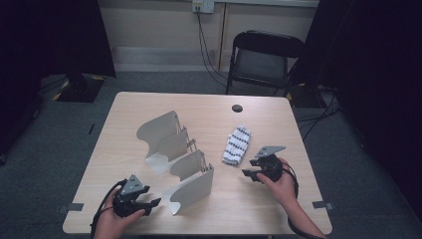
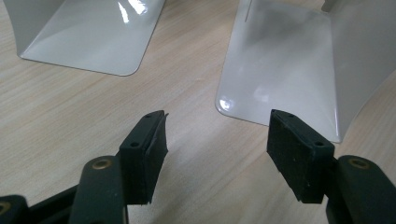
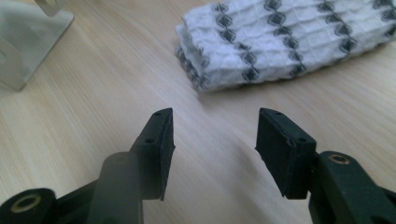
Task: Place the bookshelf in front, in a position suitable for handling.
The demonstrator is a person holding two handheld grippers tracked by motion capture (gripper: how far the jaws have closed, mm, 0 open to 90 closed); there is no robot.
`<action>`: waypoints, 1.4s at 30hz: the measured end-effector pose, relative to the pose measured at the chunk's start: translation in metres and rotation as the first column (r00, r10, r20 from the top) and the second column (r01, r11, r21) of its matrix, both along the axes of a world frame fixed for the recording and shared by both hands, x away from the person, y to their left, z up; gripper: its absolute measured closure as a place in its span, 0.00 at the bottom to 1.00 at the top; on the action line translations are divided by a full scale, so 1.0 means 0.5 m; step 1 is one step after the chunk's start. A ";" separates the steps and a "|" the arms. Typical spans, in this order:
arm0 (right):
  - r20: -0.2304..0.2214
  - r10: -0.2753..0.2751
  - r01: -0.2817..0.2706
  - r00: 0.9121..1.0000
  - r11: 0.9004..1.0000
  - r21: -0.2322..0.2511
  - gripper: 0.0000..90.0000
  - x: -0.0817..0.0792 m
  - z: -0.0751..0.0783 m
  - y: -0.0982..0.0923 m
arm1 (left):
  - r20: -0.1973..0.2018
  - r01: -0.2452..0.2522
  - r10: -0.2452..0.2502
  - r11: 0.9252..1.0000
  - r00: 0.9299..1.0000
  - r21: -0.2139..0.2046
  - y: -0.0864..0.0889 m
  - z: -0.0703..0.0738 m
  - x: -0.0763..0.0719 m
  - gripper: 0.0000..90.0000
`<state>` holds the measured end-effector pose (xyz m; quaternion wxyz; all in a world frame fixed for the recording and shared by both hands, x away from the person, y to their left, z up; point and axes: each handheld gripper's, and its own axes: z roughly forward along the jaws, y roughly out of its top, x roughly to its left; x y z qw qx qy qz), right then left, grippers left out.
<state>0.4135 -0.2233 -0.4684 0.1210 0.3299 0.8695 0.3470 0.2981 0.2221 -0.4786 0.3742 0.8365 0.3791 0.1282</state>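
Note:
A folded white cloth with black patterned stripes point(image 1: 236, 145) lies on the wooden table point(image 1: 219, 209), right of centre. My right gripper point(image 1: 250, 174) hovers just in front of the cloth point(image 3: 285, 42), jaws apart with nothing between them. Several white metal bookends point(image 1: 174, 159) stand in a slanted row on the left half of the table. My left gripper point(image 1: 152, 204) rests near the front left edge, open and empty, facing the flat bases of two bookends point(image 2: 280, 70).
A round cable hole point(image 1: 237, 108) sits near the table's far edge. A black folding chair point(image 1: 263, 59) stands behind the table. Grey carpet surrounds the table, and cables run from a wall socket point(image 1: 203, 6).

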 end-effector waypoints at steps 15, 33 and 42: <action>0.024 -0.042 0.042 0.999 0.999 0.029 0.61 0.068 0.028 0.058 | -0.003 0.011 -0.011 1.000 1.000 0.009 -0.003 0.000 -0.001 0.43; -0.034 -0.017 0.016 0.999 1.000 -0.024 0.79 0.099 -0.008 0.117 | 0.004 0.006 -0.006 1.000 1.000 0.010 0.008 0.001 -0.007 0.42; -0.050 0.038 -0.039 0.998 0.999 -0.018 0.77 0.061 -0.003 0.107 | 0.008 0.009 -0.009 1.000 1.000 0.012 0.004 0.006 -0.006 0.42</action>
